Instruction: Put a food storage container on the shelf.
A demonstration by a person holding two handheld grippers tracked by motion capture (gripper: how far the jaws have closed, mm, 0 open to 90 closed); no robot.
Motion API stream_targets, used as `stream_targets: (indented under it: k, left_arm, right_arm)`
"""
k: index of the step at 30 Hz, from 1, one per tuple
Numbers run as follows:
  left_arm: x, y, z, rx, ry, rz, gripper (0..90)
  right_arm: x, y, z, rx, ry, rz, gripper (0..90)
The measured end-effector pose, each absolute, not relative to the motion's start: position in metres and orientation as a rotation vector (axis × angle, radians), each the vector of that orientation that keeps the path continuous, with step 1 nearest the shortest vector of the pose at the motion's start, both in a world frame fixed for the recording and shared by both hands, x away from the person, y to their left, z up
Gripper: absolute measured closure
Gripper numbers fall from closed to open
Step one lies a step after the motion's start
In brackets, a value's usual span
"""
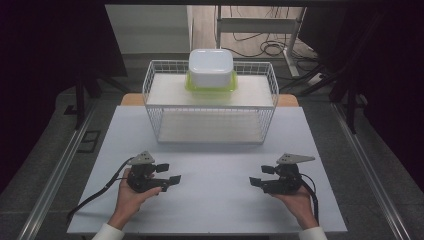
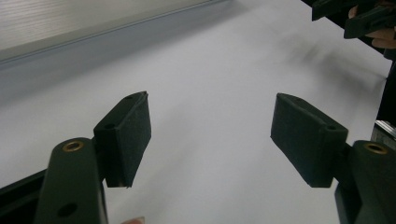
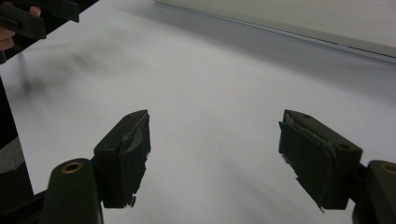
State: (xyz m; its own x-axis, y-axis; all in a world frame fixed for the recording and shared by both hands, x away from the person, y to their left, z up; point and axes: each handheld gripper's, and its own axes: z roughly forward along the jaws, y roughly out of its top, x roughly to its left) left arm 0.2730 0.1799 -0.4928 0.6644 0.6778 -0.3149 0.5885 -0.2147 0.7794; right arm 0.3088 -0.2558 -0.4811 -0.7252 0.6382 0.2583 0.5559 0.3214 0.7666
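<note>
The white worktop [image 1: 210,200] spreads from the near edge to a white wire basket [image 1: 210,102] standing at its far middle, the basket's long side running left to right. On the basket's upper shelf, toward the far rim, a white square-ish container [image 1: 211,66] sits upside-down over its yellow-green lid [image 1: 210,86], its base pointing up; it has no marked long axis. Nothing has been picked up yet, so by the look of it all of the handling of the container is left to do. Near the front, well apart from the basket, the left tongs [image 1: 169,174] rest low on the left and the right tongs [image 1: 261,176] on the right, tips aimed inward at each other. Both are spread wide with only bare worktop between the pads.
</note>
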Motion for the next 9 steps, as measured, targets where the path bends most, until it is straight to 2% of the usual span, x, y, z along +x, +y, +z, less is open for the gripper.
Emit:
stream_targets:
  k: [9]
  left_arm:
    - [0.2764, 0.182, -0.4978, 1.899, 1.011, 0.096, 27.5]
  right_arm:
    - [0.3107, -0.2604, -0.4796, 1.125, 2.449, 1.398, 23.2]
